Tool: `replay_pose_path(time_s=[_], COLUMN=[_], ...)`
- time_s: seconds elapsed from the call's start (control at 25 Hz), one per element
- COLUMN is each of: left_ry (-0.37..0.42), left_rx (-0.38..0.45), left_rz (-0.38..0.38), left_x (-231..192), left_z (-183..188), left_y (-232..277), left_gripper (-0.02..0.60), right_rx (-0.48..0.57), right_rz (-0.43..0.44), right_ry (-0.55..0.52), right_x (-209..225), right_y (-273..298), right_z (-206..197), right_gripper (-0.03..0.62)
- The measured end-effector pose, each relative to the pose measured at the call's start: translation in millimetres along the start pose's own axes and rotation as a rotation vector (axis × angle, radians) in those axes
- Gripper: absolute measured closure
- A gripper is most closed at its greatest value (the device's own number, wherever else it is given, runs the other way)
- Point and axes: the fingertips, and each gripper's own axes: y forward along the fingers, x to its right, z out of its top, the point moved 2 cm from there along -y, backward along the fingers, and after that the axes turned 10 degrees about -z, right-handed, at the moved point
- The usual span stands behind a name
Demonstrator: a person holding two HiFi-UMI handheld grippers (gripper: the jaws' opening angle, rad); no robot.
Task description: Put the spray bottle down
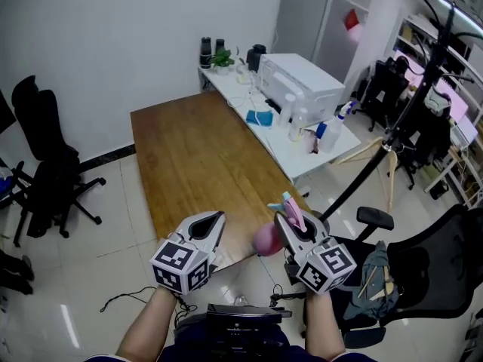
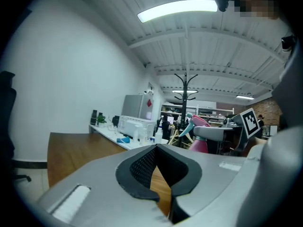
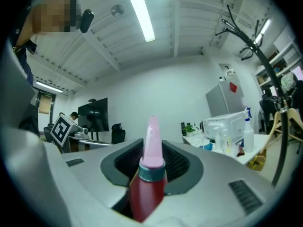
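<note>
A pink spray bottle [image 1: 266,240] with a teal trigger sits in my right gripper [image 1: 285,219], which is shut on it near the front edge of the wooden table [image 1: 196,157]. In the right gripper view the spray bottle [image 3: 147,178] stands between the black pads, its pink top and teal collar pointing away from the gripper [image 3: 152,148]. My left gripper [image 1: 219,217] hovers a little to the left, jaws together and holding nothing. From the left gripper [image 2: 156,148] view, the spray bottle [image 2: 200,126] shows at the right, held in the other gripper.
A white desk [image 1: 306,155] along the table's right side carries a printer [image 1: 302,81], bottles and a blue cloth. Black office chairs stand at the left [image 1: 45,164] and lower right [image 1: 411,277]. A black coat rack [image 1: 411,96] rises at the right. Cables lie on the tiled floor.
</note>
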Motion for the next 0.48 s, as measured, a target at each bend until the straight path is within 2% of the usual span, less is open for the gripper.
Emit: replay_pose_path(time_s=[0.24, 0.48], left_ry=[-0.007, -0.025], left_rx=[0.020, 0.025], left_rz=[0.155, 0.253], left_x=[-12.7, -22.0], left_z=[1.5, -5.7], left_y=[-14.0, -22.1], left_gripper=[0.575, 0.575], right_rx=[-0.003, -0.016], right_rz=[0.158, 0.280], right_ry=[-0.030, -0.060], right_x=[-8.8, -25.2], right_y=[36.4, 60.6], right_z=[-5.5, -19.0], right_gripper=[0.457, 0.457])
